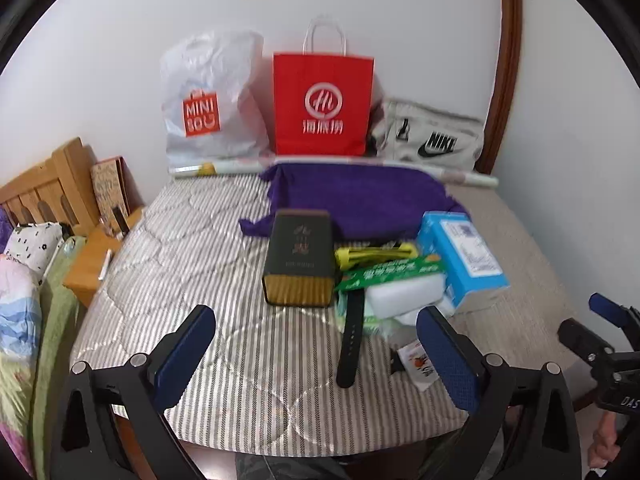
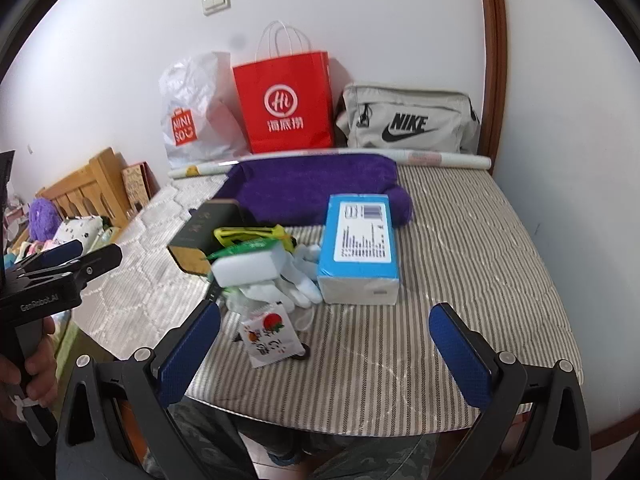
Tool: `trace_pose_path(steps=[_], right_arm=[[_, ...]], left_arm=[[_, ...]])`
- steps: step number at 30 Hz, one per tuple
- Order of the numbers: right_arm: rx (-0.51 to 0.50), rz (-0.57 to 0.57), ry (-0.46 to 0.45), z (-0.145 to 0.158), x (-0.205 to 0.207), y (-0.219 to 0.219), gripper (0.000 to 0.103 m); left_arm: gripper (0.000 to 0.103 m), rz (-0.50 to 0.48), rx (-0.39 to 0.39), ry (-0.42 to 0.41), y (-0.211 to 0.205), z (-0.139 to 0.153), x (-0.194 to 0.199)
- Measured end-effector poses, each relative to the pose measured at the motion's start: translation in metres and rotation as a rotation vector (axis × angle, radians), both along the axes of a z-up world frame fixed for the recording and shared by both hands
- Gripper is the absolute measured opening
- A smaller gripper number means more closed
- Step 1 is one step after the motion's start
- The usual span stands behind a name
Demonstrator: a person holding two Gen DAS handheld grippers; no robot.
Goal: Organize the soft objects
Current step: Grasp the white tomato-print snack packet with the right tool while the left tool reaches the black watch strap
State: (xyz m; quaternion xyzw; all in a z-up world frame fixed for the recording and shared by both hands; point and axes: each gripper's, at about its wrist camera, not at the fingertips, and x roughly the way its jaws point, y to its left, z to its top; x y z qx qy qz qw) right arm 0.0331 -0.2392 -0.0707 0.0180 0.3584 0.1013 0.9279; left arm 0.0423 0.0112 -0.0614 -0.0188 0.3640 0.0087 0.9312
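Your left gripper (image 1: 316, 354) and right gripper (image 2: 326, 350) hover with jaws apart, empty, before the blue box (image 2: 360, 248); purple towel (image 2: 312, 188) behind it.

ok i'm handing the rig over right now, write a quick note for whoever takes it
Left gripper: open, empty, hovering over the near edge of the striped mat.
Right gripper: open, empty, hovering short of the pile.
Soft things: purple towel spread at the back of the mat; white gloves and white sponge in the central pile, beside the blue box and dark box.
Bags along the wall: white plastic bag, red paper bag, grey Nike bag.
Done: nothing looks sorted yet.
Left: all the soft items.
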Motion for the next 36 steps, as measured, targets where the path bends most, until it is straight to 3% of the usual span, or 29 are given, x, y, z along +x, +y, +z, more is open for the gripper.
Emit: trace_pose_path(steps=[6,13,18,24,28,31,33,36], right_arm=[[-0.004,0.025,0.037,-0.029,0.015,0.003,0.103],[0.001,0.071,0.092,-0.061,0.031,0.008,0.103],[-0.006,0.091,0.135,-0.082,0.042,0.011,0.103],[-0.005,0.09,0.189,-0.103,0.051,0.01,0.102],[-0.006,0.102,0.202,-0.108,0.053,0.012,0.102],[-0.016,0.126,0.198,-0.108,0.054,0.017,0.102],[-0.02,0.146,0.19,-0.108,0.054,0.022,0.102],[-0.031,0.176,0.169,-0.107,0.053,0.031,0.102]], left_arm=[[0.099,-0.037,-0.004,0.08,-0.001,-0.044,0.026],[0.085,-0.095,-0.013,0.149,-0.007,-0.086,0.049],[0.084,-0.135,0.002,0.156,-0.012,-0.104,0.058],[0.074,-0.162,0.018,0.191,-0.02,-0.12,0.07],[0.063,-0.18,0.048,0.199,-0.027,-0.127,0.077],[0.04,-0.197,0.06,0.208,-0.029,-0.132,0.08],[0.019,-0.223,0.043,0.2,-0.029,-0.13,0.079],[0.019,-0.232,0.011,0.198,-0.025,-0.126,0.077]])
